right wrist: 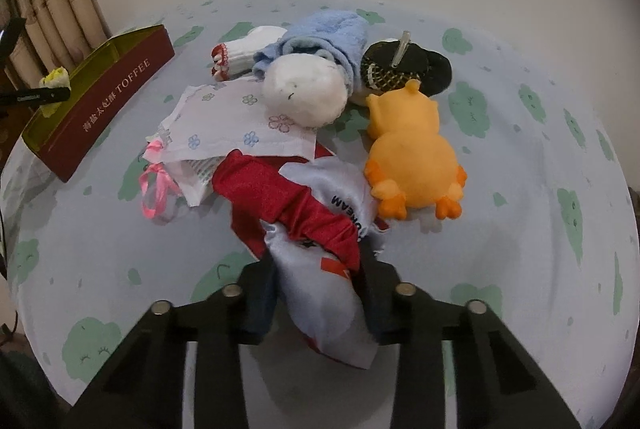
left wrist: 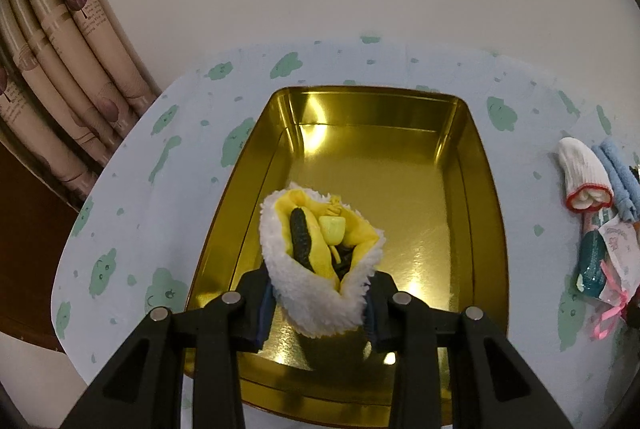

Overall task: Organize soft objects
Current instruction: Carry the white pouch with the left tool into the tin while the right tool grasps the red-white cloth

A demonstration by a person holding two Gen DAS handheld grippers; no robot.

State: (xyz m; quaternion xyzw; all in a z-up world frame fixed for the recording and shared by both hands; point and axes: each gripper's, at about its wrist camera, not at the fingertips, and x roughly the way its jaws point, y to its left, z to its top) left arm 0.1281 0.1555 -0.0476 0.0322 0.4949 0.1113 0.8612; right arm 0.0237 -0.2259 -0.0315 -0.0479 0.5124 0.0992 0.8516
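Pale blue tablecloth w/ green cloud print covers table. Resting on it: gold-lined red TOFFEE tin, orange rubber duck, floral white pouch w/ pink ribbon, blue towel, white sock.

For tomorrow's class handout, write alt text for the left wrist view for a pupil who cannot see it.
The left gripper holds a fluffy white and yellow plush item between its jaws, above an open gold tin. The tin sits on a pale blue cloth with green cloud shapes; a white sock lies at the right.
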